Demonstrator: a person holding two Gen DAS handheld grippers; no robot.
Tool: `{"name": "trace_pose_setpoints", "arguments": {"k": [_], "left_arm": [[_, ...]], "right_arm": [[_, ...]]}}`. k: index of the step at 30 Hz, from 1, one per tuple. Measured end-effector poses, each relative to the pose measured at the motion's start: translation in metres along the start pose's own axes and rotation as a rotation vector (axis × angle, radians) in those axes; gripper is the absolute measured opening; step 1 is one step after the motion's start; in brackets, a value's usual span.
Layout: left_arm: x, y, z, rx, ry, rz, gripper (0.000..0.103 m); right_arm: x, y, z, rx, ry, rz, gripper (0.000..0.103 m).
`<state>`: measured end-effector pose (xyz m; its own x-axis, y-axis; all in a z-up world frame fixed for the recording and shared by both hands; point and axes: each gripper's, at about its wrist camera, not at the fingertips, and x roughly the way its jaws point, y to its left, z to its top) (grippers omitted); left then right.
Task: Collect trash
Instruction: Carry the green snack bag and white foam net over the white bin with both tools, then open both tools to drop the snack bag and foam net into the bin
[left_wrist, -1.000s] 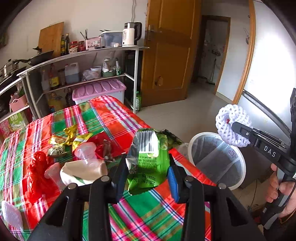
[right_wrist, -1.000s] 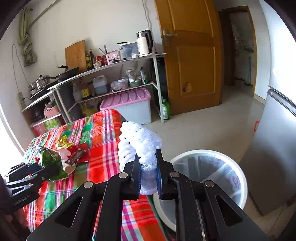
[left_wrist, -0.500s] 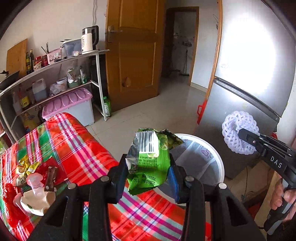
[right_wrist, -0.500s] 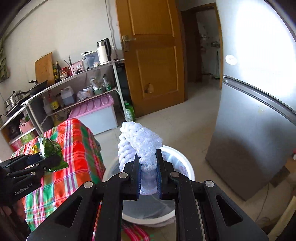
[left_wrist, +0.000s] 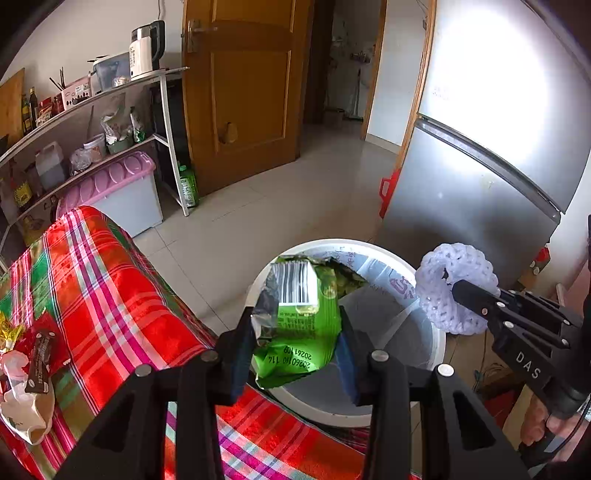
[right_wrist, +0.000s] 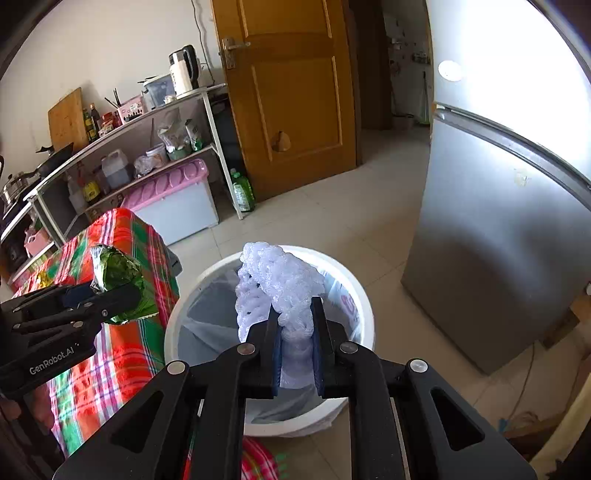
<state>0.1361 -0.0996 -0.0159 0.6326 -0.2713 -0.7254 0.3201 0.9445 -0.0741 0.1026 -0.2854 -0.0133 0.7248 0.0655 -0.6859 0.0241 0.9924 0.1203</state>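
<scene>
My left gripper (left_wrist: 295, 350) is shut on a green snack wrapper (left_wrist: 299, 317) and holds it above the near rim of the white trash bin (left_wrist: 436, 354). My right gripper (right_wrist: 297, 347) is shut on a white foam fruit net (right_wrist: 280, 284) and holds it over the bin's opening (right_wrist: 354, 295). The bin has a clear liner and stands on the floor beside the table. The left gripper and wrapper (right_wrist: 118, 280) also show in the right wrist view. The net (left_wrist: 458, 288) shows in the left wrist view.
A table with a red and green plaid cloth (left_wrist: 103, 280) holds more wrappers and a white cup (left_wrist: 26, 373) at its left. A silver fridge (left_wrist: 480, 177) stands right of the bin. A shelf rack (right_wrist: 147, 147), a pink-lidded box (right_wrist: 173, 195) and a wooden door (right_wrist: 291, 92) stand behind.
Both grippers have swung right from over the table to over the bin, each still holding its item. The bin now fills the lower middle of both views.
</scene>
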Motion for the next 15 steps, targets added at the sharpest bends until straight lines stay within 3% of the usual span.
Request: {"name": "trace_pose_setpoints", "arguments": {"k": [8,12,15], "left_arm": [[0.026,-0.002,-0.005,-0.006,0.076,0.019,0.044],[0.031,-0.003,-0.007,-0.001,0.091,0.043,0.065],[0.034,-0.003,-0.007,-0.008,0.096,0.045,0.068]], "right_arm": [[0.031,0.0,-0.01,-0.016,0.074,-0.019,0.014],[0.046,0.001,-0.012,-0.022,0.114,-0.032,0.018],[0.052,0.0,-0.017,-0.026,0.134,-0.043,0.036]]}}
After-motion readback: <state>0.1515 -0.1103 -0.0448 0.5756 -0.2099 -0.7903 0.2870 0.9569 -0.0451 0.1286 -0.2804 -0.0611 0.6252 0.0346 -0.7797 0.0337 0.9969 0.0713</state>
